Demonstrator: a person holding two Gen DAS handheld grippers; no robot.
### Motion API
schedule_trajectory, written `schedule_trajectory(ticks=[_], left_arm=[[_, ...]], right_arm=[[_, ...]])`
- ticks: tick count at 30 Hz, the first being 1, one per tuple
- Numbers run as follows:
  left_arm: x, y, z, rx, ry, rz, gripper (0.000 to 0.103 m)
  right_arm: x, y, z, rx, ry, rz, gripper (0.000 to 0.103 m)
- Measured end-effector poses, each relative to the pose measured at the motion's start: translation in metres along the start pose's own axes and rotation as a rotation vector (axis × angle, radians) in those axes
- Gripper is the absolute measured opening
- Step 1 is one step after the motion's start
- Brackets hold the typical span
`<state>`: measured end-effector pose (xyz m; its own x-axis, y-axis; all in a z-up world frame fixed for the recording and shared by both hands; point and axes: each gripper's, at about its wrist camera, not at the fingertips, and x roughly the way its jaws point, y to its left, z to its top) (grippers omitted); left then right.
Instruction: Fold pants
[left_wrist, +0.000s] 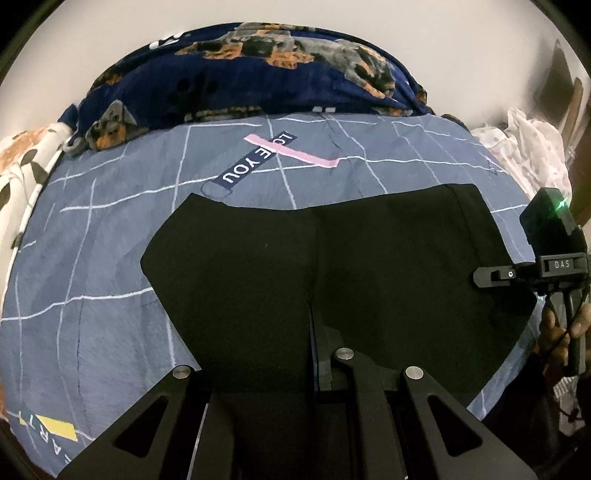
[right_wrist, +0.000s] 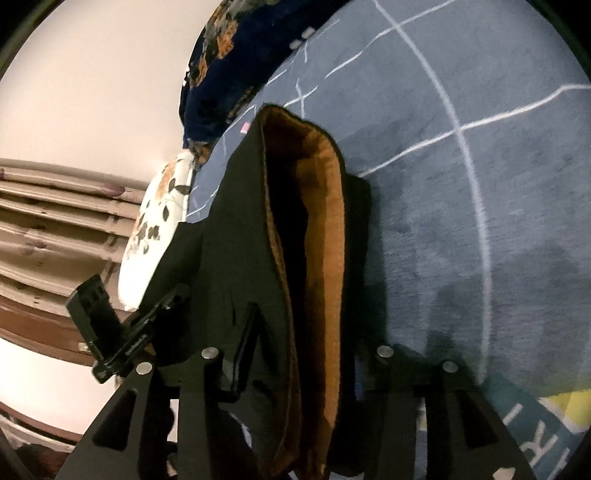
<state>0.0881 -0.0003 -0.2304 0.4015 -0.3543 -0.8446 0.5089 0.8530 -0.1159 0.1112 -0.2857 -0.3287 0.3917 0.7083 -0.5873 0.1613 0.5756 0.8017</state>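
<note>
Black pants (left_wrist: 332, 266) lie spread on a blue-grey bedsheet (left_wrist: 92, 295), two legs side by side with a seam between them. My left gripper (left_wrist: 295, 398) is low at their near edge, shut on the black cloth. My right gripper shows at the right of the left wrist view (left_wrist: 517, 273), at the pants' right edge. In the right wrist view the right gripper (right_wrist: 295, 387) is shut on the pants' waistband (right_wrist: 258, 280), lifted, showing the orange-brown lining (right_wrist: 328, 221) inside.
A dark blue dog-print blanket (left_wrist: 258, 74) is heaped at the bed's far end. A white floral pillow (left_wrist: 22, 166) lies at the far left. White clothes (left_wrist: 528, 147) are piled at the far right. A curtain (right_wrist: 55, 221) hangs beyond the bed.
</note>
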Motion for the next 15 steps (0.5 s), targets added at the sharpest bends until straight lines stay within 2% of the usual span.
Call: schedule_trajectory(ticks=[2,4,7,15], left_arm=[[0.002,0.003,0.000,-0.012,0.009,-0.009,0.010],[0.004,0.005,-0.001,-0.022,0.015,-0.022,0.010],[0.004,0.012,-0.002,-0.053,0.014,-0.050,0.010],[-0.007,0.015,0.001,-0.075,-0.022,-0.064,0.010]], right_arm=[[0.003,0.001,0.001,-0.002,0.019,0.014,0.042],[0.006,0.004,0.001,-0.022,0.033,-0.001,0.031],[0.003,0.009,0.000,-0.034,0.016,0.018,0.022],[-0.005,0.023,-0.001,-0.038,-0.018,0.070,0.021]])
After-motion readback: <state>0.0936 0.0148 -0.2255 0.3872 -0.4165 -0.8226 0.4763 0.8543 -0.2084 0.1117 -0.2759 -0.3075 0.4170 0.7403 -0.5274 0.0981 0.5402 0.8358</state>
